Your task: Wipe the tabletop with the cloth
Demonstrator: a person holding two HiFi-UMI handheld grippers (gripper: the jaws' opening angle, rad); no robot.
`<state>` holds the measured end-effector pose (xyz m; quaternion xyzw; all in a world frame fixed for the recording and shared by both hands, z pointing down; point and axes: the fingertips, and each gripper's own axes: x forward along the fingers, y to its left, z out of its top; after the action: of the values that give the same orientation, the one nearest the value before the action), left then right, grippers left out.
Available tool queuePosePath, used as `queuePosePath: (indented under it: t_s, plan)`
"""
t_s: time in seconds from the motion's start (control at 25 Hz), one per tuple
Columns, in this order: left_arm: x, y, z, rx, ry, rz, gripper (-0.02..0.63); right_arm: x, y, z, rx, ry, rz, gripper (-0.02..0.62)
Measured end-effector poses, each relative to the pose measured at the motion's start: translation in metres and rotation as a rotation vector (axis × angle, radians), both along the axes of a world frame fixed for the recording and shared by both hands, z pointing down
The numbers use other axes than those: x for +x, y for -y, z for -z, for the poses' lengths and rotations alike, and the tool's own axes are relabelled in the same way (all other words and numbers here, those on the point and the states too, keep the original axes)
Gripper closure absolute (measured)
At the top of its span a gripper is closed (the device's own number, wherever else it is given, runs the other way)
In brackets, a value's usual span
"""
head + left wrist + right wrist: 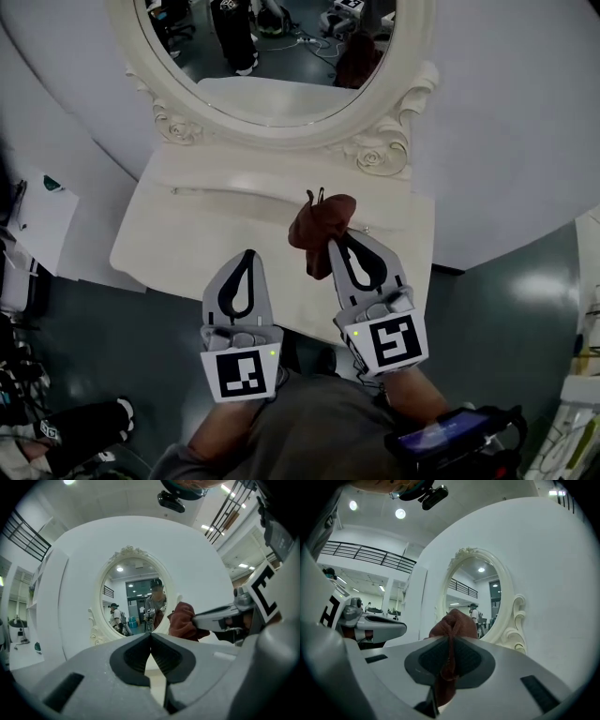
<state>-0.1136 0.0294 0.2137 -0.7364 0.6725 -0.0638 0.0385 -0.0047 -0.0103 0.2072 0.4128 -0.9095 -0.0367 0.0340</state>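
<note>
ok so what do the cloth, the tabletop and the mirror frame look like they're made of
The cloth: soft fabric, rust-brown, matte; it bunches and folds where the right gripper pinches it. The tabletop: probably painted wood or board, cream, smooth satin surface. The mirror frame: same cream finish with carved or moulded roses; wood or resin, can't tell.

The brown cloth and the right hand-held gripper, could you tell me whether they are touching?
Touching. The right gripper view shows the cloth pinched between the shut jaws of the right hand-held gripper.
</note>
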Motion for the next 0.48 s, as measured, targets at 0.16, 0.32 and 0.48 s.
queuePosePath:
  t_s: [0.16,0.32,0.48]
  plan:
    - [-0.027,0.046,-0.014,-0.035,-0.020,-0.017,0.591,-0.025,0.042,-0.028,-0.086,-0.038,-0.020,0.558]
    - [-0.058,0.092,-0.034,-0.077,-0.043,-0.025,0.591,-0.056,0.086,-0.057,-0.155,-0.075,-0.028,0.558]
    - [-0.087,0.129,-0.052,-0.118,-0.076,-0.038,0.591,-0.087,0.124,-0.081,-0.197,-0.102,-0.030,0.558]
